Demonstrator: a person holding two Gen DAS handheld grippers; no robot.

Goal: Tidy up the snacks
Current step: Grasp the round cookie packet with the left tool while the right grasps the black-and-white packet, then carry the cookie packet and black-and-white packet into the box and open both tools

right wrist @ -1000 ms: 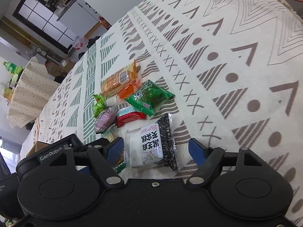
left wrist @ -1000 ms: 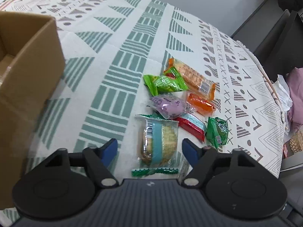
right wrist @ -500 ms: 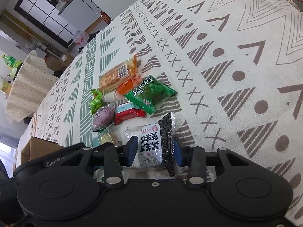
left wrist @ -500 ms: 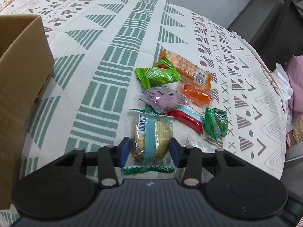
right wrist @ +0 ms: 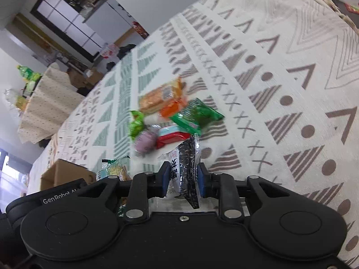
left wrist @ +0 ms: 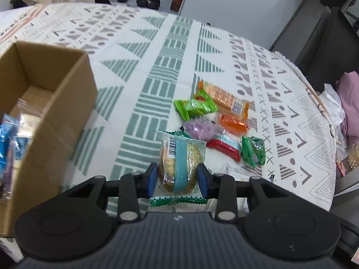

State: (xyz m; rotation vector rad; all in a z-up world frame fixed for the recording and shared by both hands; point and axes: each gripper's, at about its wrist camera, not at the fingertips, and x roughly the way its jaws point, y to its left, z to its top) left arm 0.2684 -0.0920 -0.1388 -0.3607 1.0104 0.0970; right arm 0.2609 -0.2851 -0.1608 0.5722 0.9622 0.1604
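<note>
- Snacks are in both tools: the left tool [left wrist: 176, 177] has its blue pads pressed on the sides of a clear-wrapped cake packet with a teal band [left wrist: 179, 159], and the right tool [right wrist: 182, 180] is clamped on a white and black printed packet [right wrist: 185, 170], which is crumpled between the pads.
- Each held packet's long axis runs forward along the fingers, away from the camera, so it sticks out ahead of the tool.
- Outward from there, the remaining pile [left wrist: 219, 123] lies just ahead and to the right of the left tool on the patterned cloth of the bench [left wrist: 157, 78]: green, orange, purple and red wrappers, touching or overlapping.
- Cardboard box [left wrist: 56, 103] stands open-topped to the left of the left tool, already holding some blue packets; its near wall rises between tool and interior.
- By my reading, the left tool is the nearer to the box, and bare cloth between them gives room to swing left, lifting over the rim.
- Bench edge drops away at the far right, well apart from the pile.
</note>
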